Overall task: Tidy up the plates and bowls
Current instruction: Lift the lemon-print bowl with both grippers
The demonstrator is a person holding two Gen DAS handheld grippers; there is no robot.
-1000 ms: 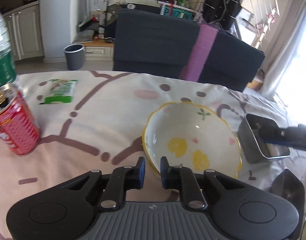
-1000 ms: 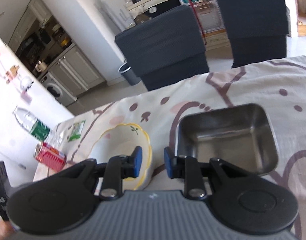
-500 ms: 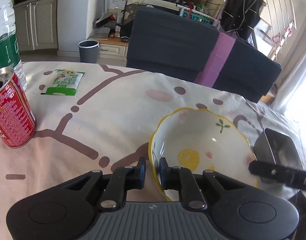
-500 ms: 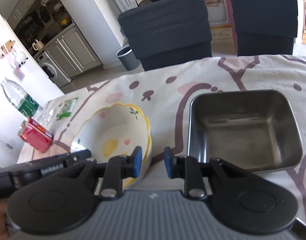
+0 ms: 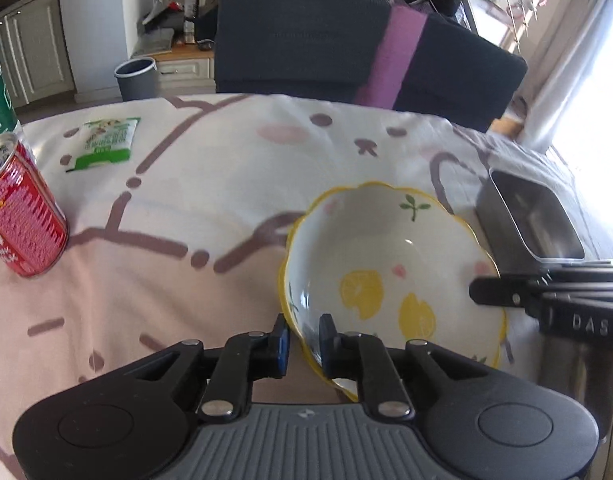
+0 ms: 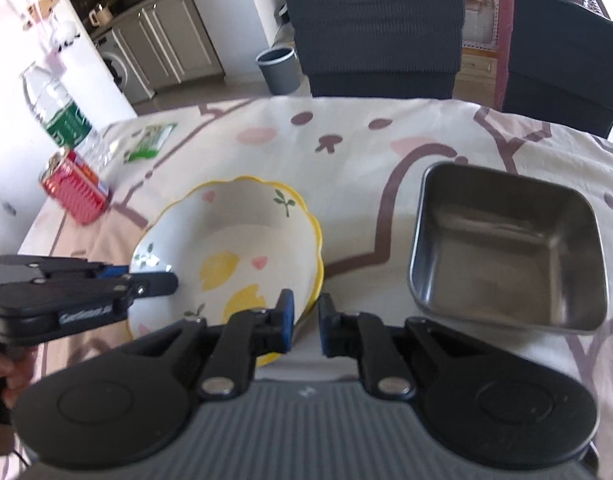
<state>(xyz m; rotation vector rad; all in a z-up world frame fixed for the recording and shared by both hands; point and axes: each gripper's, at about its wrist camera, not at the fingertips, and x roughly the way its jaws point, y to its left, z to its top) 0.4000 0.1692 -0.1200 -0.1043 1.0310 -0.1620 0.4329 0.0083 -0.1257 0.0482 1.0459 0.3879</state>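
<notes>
Both claws closed in: left claw [image 5: 303, 340] and right claw [image 6: 305, 322] pinch scalloped glossy ceramic bowl [image 6: 242, 240] (opposite rims).

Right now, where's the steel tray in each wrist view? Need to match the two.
Left wrist: steel tray sits at the right edge, right of the yellow-rimmed bowl, behind the other gripper's black body.
Right wrist: steel tray sits right of centre, in full view, apart from the bowl on its left.
Shared landmark: the red can, far left in both views.
</notes>
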